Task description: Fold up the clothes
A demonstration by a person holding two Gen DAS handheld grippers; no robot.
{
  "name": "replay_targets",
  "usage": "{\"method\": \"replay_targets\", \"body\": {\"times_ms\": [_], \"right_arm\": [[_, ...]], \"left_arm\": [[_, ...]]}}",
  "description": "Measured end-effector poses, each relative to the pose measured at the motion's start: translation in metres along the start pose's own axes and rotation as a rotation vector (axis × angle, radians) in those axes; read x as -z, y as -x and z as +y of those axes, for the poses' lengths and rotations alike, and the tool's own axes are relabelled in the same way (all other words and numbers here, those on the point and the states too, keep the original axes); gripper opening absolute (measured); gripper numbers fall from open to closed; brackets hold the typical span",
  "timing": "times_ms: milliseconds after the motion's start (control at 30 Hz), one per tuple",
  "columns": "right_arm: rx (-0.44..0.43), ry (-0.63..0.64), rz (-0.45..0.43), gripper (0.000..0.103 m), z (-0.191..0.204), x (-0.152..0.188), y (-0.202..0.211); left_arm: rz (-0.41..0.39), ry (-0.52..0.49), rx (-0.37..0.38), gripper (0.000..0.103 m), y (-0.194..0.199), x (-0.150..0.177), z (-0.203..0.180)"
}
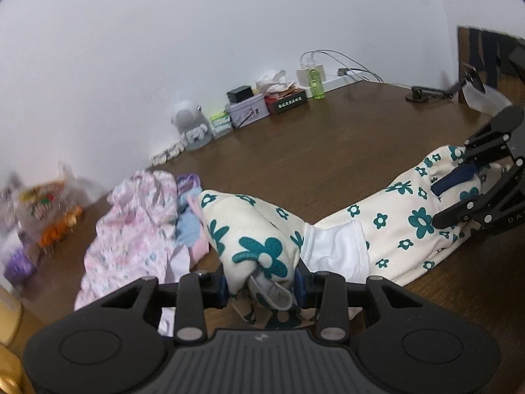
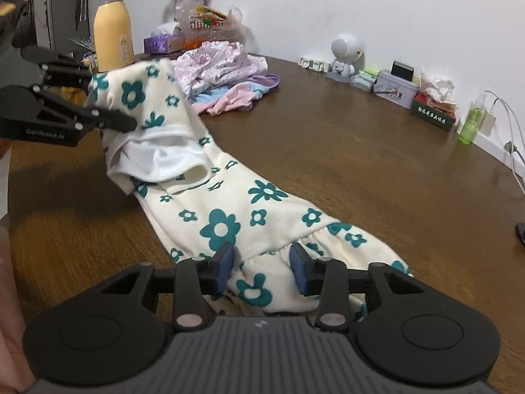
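Cream garment [image 2: 229, 210] with teal flowers, stretched across the brown table [image 2: 361, 151] between both tools. Nearest in the right wrist view, the right gripper [image 2: 262, 267] has its blue pads [image 2: 226, 262] spread apart, ruffled hem lying between them, not pinched. Over to the left wrist view: the left gripper [image 1: 261, 284] is clamped on a bunched end of the garment, cloth squeezed between the pads and lifted off the table. White lining [image 1: 338, 249] shows mid-garment. Beyond, a pile of pink and blue clothes [image 1: 144, 223] sits on the table. Far back along the wall: a small white robot figure [image 2: 344, 55], a tin [image 2: 395, 88], a green bottle [image 2: 471, 121].
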State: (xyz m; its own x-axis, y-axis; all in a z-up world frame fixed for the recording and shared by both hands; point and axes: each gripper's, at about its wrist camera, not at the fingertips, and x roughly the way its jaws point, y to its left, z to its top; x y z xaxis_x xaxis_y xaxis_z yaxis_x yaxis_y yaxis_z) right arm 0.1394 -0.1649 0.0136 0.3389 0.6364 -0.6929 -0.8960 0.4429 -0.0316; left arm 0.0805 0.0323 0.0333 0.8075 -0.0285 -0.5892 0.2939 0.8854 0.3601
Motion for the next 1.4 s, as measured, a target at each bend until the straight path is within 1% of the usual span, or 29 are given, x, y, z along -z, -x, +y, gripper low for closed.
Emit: {"method": "replay_targets", "body": {"times_ms": [233, 333, 467, 567, 633, 700, 733, 933, 1033, 1167, 1200, 1300, 1400], "right_arm": [[-0.012, 0.0, 0.009, 0.04, 0.003, 0.003, 0.0], [-0.015, 0.002, 0.005, 0.04, 0.003, 0.004, 0.002], [-0.025, -0.012, -0.006, 0.04, 0.002, 0.006, 0.003], [-0.032, -0.019, -0.011, 0.04, 0.002, 0.007, 0.004], [-0.035, -0.02, -0.015, 0.04, 0.002, 0.008, 0.005], [-0.04, -0.028, -0.019, 0.04, 0.0, 0.009, 0.005], [-0.045, -0.034, -0.023, 0.04, -0.001, 0.009, 0.005], [-0.079, -0.077, -0.049, 0.04, -0.01, 0.014, 0.007], [-0.102, -0.1, -0.069, 0.04, -0.016, 0.016, 0.01], [-0.119, -0.149, -0.109, 0.039, -0.031, 0.02, 0.022], [-0.118, -0.157, -0.122, 0.039, -0.034, 0.021, 0.026], [-0.122, -0.159, -0.163, 0.04, -0.036, 0.014, 0.034], [-0.126, -0.161, -0.203, 0.04, -0.038, 0.007, 0.041]], "left_arm": [[-0.011, -0.157, -0.044, 0.035, -0.002, -0.011, -0.022], [-0.024, -0.208, -0.061, 0.035, 0.0, -0.016, -0.031], [-0.059, -0.302, -0.093, 0.035, 0.005, -0.021, -0.051], [-0.103, -0.379, -0.098, 0.035, 0.011, -0.027, -0.071], [-0.139, -0.406, -0.088, 0.035, 0.016, -0.033, -0.084], [-0.155, -0.445, -0.074, 0.035, 0.016, -0.037, -0.097], [-0.155, -0.476, -0.066, 0.035, 0.014, -0.037, -0.106], [-0.129, -0.66, -0.085, 0.035, -0.011, -0.021, -0.151], [-0.112, -0.714, -0.047, 0.036, -0.018, -0.015, -0.164], [-0.097, -0.723, -0.023, 0.037, -0.025, -0.015, -0.167], [-0.091, -0.728, -0.016, 0.039, -0.027, -0.015, -0.168], [-0.076, -0.766, 0.008, 0.042, -0.032, -0.012, -0.171], [-0.076, -0.791, 0.007, 0.042, -0.035, -0.009, -0.175]]}}
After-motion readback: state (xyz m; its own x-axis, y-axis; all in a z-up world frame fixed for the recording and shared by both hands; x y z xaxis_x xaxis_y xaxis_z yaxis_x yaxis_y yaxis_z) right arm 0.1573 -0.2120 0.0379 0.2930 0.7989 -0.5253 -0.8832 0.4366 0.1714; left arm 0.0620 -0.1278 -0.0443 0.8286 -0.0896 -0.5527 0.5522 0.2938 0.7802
